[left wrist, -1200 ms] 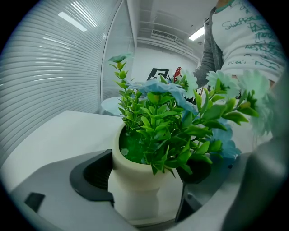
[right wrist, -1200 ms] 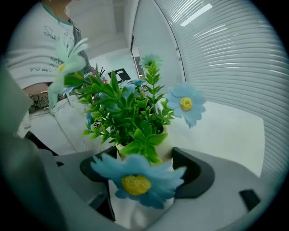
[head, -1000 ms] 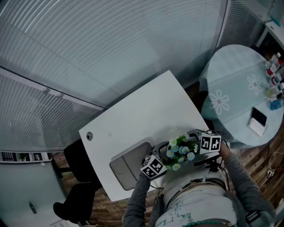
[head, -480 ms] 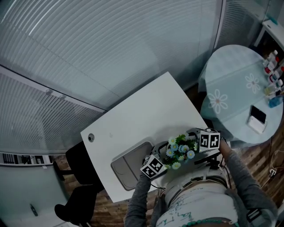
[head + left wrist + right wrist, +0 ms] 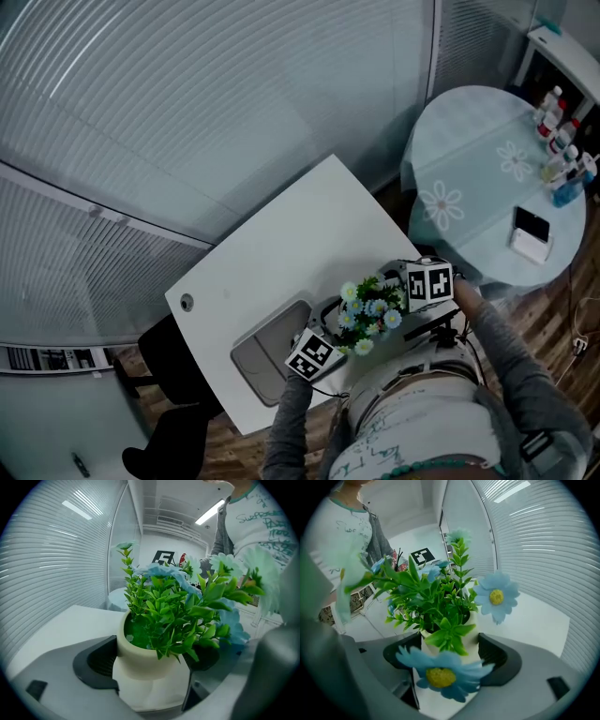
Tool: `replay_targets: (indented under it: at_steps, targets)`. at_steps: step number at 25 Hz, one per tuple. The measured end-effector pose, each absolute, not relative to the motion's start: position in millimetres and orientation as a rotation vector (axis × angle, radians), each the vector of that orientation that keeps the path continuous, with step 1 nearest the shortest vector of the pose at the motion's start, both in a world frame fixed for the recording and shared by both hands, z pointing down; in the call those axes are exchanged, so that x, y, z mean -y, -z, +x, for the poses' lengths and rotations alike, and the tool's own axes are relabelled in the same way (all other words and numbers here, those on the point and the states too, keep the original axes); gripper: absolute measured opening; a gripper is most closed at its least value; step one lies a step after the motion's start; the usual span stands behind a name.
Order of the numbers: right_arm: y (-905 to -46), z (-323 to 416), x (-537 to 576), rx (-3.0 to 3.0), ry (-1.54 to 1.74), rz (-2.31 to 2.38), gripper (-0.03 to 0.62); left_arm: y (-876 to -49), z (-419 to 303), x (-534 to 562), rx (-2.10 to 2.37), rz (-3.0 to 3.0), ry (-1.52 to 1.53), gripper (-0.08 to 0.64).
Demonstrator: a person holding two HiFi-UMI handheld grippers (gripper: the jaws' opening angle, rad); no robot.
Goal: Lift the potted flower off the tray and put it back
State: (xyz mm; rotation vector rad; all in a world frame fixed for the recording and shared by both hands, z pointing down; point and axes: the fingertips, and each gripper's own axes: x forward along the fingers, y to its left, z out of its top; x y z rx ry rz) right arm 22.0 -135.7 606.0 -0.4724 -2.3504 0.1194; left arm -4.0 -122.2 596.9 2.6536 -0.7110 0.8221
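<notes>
Where a grey tray (image 5: 265, 349) lies beside it on the worktop (image 5: 281, 248), the potted flower (image 5: 367, 312) stands upright. The left tool (image 5: 150, 677) and right tool (image 5: 447, 665) both clamp its pot.

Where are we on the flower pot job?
Lift looks done: the potted flower is off the tray, just to its right. In hand: left gripper and right gripper both clamp the pot. Left: setting it back on the tray.

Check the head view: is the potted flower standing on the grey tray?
No, the potted flower is to the right of the grey tray, not on it.
</notes>
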Motion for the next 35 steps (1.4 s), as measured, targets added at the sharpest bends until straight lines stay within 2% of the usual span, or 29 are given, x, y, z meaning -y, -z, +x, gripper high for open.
replay_targets:
  at_steps: [35]
  targets:
    - [-515.6, 38.7, 145.5, 2.318, -0.032, -0.463, 0.362, -505.5, 13.0, 127.6, 0.776, 2.681, -0.76, 0.428]
